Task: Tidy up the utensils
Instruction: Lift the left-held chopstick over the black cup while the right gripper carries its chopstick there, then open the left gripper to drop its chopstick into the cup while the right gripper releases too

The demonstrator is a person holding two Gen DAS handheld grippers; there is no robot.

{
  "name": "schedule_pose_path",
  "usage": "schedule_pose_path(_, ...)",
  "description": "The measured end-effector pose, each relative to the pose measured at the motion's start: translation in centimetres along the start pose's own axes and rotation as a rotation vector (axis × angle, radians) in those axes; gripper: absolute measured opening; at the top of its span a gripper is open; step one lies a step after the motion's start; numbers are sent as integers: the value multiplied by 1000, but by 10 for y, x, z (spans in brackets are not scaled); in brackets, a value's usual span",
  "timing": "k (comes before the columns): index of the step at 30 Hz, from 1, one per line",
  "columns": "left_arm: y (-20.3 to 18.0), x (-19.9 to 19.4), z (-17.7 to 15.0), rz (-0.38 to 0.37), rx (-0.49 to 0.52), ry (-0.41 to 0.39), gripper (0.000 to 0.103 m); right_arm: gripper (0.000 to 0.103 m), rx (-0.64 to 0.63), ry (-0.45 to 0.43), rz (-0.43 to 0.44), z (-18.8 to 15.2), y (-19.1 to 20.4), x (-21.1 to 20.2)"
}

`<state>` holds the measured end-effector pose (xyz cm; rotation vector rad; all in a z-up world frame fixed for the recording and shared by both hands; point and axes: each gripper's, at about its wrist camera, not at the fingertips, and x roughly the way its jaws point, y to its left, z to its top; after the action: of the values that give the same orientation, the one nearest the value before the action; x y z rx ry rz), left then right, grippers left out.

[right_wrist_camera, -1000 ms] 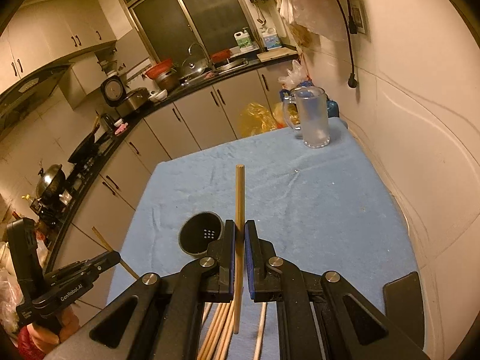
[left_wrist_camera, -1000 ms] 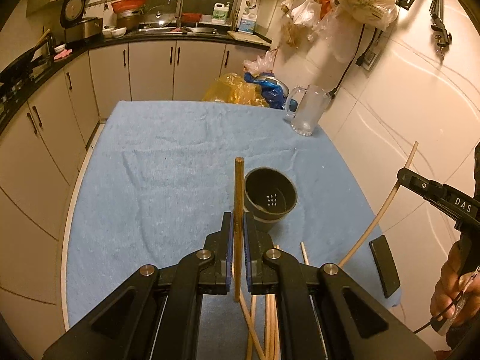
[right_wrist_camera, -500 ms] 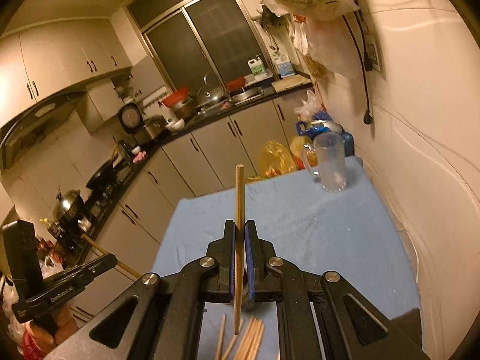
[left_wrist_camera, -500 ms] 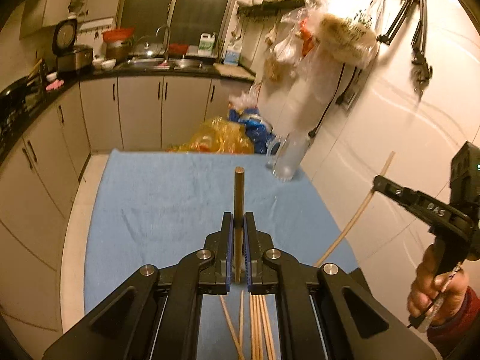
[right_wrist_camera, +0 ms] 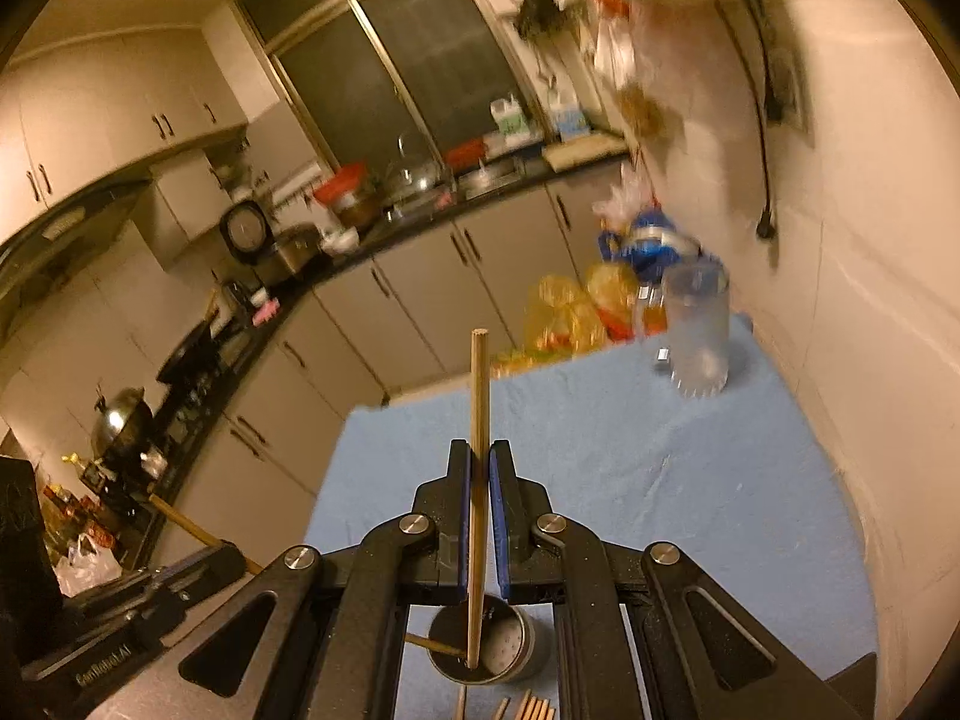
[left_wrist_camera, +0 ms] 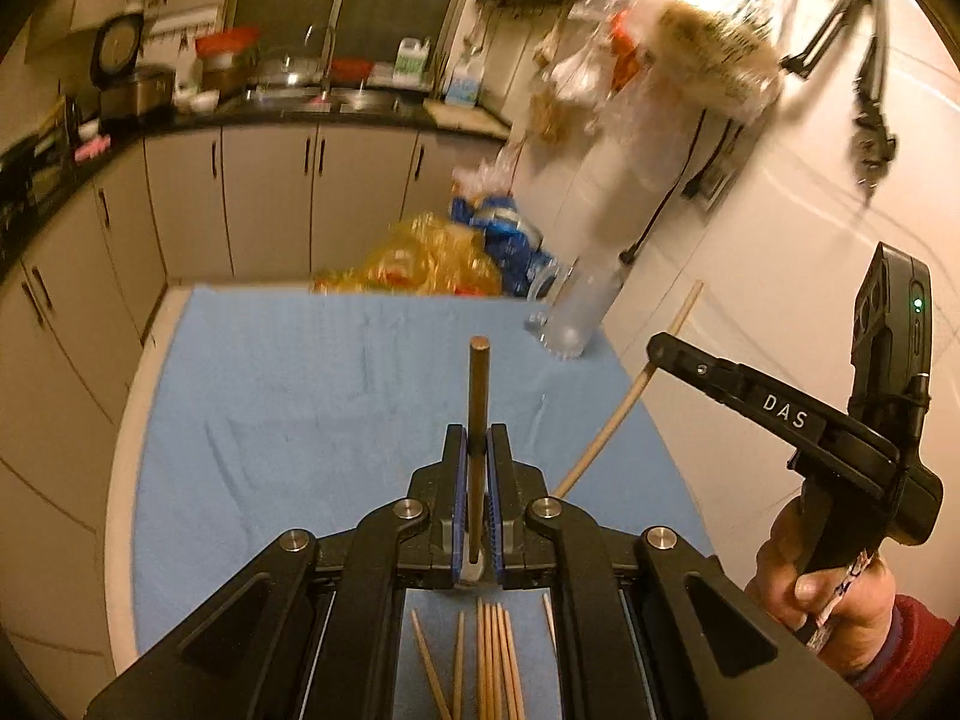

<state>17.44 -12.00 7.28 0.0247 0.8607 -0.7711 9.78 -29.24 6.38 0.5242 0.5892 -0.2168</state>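
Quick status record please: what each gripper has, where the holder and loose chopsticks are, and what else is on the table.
left gripper: shut on a chopstick, upright between the fingers
right gripper: shut on a second chopstick, lower tip over the holder
holder: dark round cup on the blue cloth, directly below the right gripper
loose chopsticks: bundle lying flat on the cloth at the near edge
glass pitcher: far corner by the wall, blurred

Blue cloth (left_wrist_camera: 312, 396), tan chopsticks (left_wrist_camera: 495, 660), black holder (right_wrist_camera: 516, 657)
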Motion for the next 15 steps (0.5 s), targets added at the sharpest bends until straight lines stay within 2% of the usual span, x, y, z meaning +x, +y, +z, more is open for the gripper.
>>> schedule_pose_path(4, 7, 29, -12, 4, -23, 67, 6, 6, 8, 86, -17, -16, -7, 30)
schedule_pose_path(8, 13, 45, -20, 12, -30, 101, 6, 7, 20, 163, -24, -32, -16, 56)
schedule_pose_path(11, 17, 52, -23, 14, -30, 105, 6, 7, 14, 200, -37, -39, -19, 70)
schedule_pose_path(15, 22, 52, -23, 6, -32, 93, 7, 10, 30, 200, -29, -37, -24, 72)
